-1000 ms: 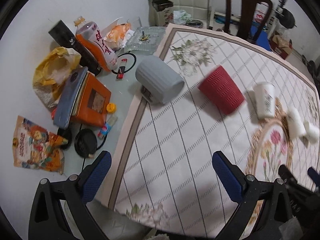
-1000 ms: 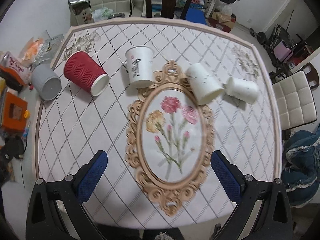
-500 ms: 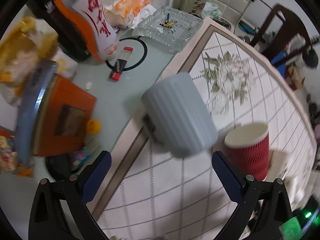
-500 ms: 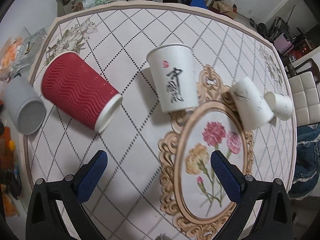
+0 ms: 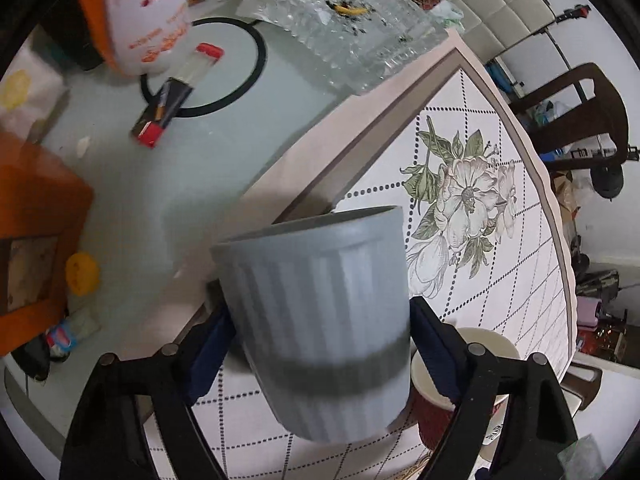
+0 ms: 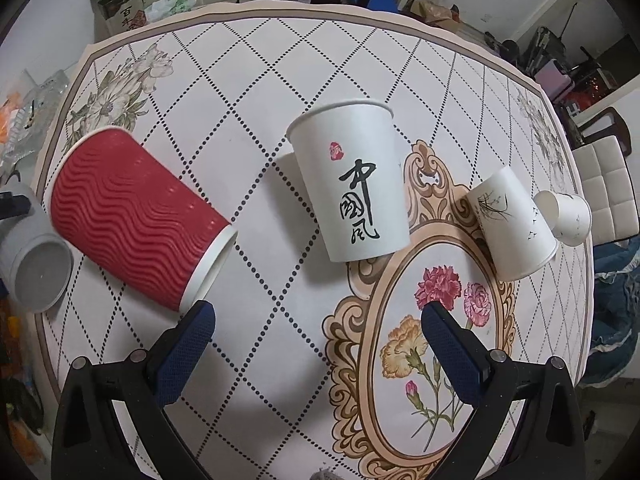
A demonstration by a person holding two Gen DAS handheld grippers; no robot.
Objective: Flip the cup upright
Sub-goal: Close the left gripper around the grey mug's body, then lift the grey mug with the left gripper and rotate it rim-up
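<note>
In the left wrist view a grey ribbed cup (image 5: 324, 320) lies on its side between the blue pads of my left gripper (image 5: 320, 344), its base pointing away; the pads sit against its sides. The same cup shows at the left edge of the right wrist view (image 6: 34, 264), mouth facing the camera. My right gripper (image 6: 316, 344) is open and empty above the mat. Ahead of it lie a red ribbed cup (image 6: 136, 220), a white cup with black calligraphy (image 6: 352, 184), and two smaller white cups (image 6: 514, 224) (image 6: 568, 218), all on their sides.
A floral table mat (image 6: 280, 60) covers the round table. To the left lie a glass ashtray (image 5: 352, 20), a lighter (image 5: 176, 92), a drink bottle (image 5: 140, 12) and an orange box (image 5: 36, 232). Chairs stand behind the table (image 5: 576, 112).
My left gripper has moved forward to the grey cup and closed around it. My right gripper has moved closer to the red and calligraphy cups and stays open.
</note>
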